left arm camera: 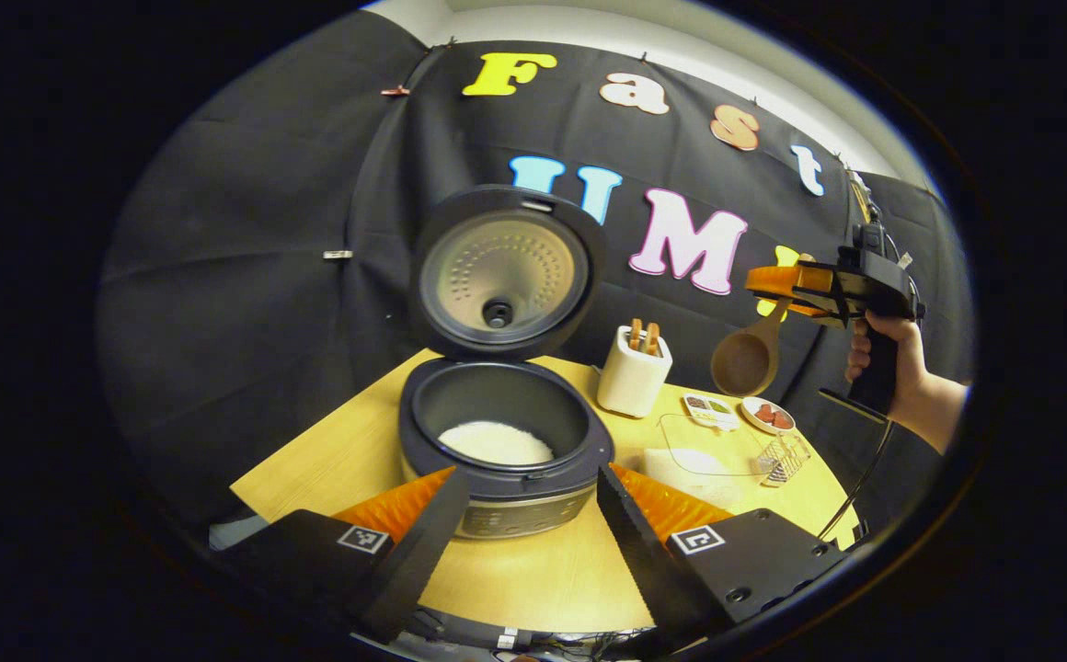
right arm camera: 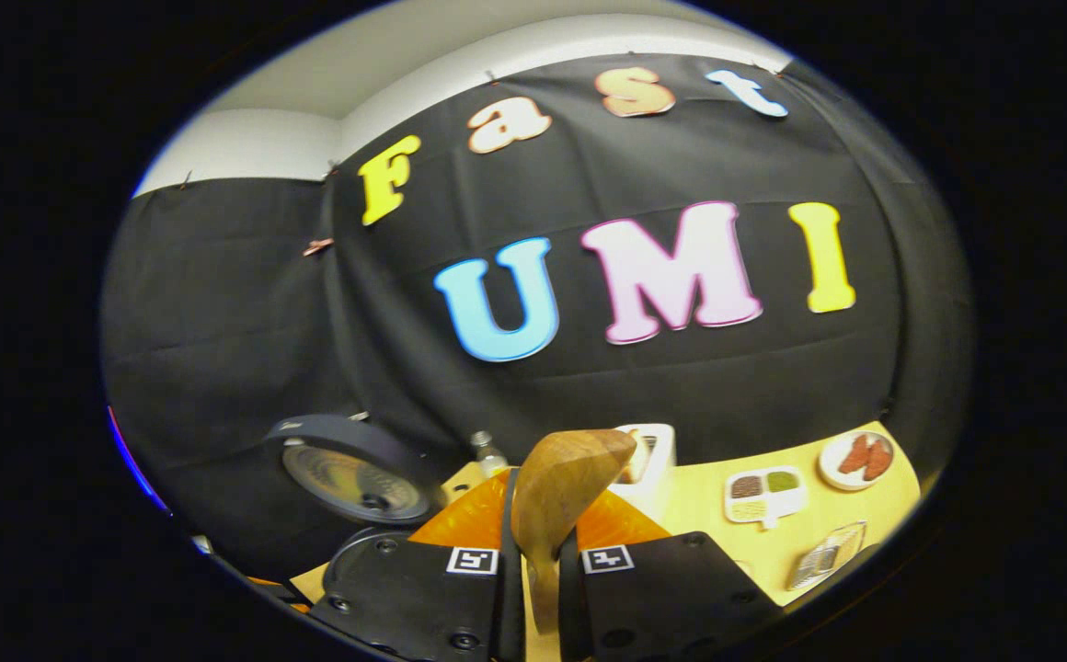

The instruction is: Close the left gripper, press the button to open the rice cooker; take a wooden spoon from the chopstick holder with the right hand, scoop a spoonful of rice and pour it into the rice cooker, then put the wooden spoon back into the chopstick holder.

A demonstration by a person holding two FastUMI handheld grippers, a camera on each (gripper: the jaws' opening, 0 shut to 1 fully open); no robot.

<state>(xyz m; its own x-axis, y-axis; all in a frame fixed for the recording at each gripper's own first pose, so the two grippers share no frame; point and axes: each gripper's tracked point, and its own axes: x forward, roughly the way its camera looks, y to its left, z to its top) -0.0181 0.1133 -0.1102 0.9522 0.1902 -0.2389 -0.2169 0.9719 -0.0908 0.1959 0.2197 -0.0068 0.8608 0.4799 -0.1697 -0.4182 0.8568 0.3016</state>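
The rice cooker [left arm camera: 506, 460] stands with its lid [left arm camera: 501, 271] up, white rice [left arm camera: 495, 444] lying in its pot. My left gripper [left arm camera: 529, 529] is open just in front of it, a finger on either side of the cooker's front. Off to the right, a hand holds my right gripper [left arm camera: 786, 292] in the air, shut on the handle of a wooden spoon [left arm camera: 745, 361] whose bowl hangs down above the table. In the right gripper view the spoon [right arm camera: 570, 478] sits clamped between the fingers of that gripper [right arm camera: 538, 556]. The white chopstick holder [left arm camera: 633, 375] holds more wooden utensils.
A clear glass dish [left arm camera: 713, 444] with rice lies right of the cooker. Behind and beside it are a divided small dish [left arm camera: 708, 409], a round plate [left arm camera: 768, 416] and a wire rack [left arm camera: 786, 460]. The light wooden table [left arm camera: 552, 579] ends close in front.
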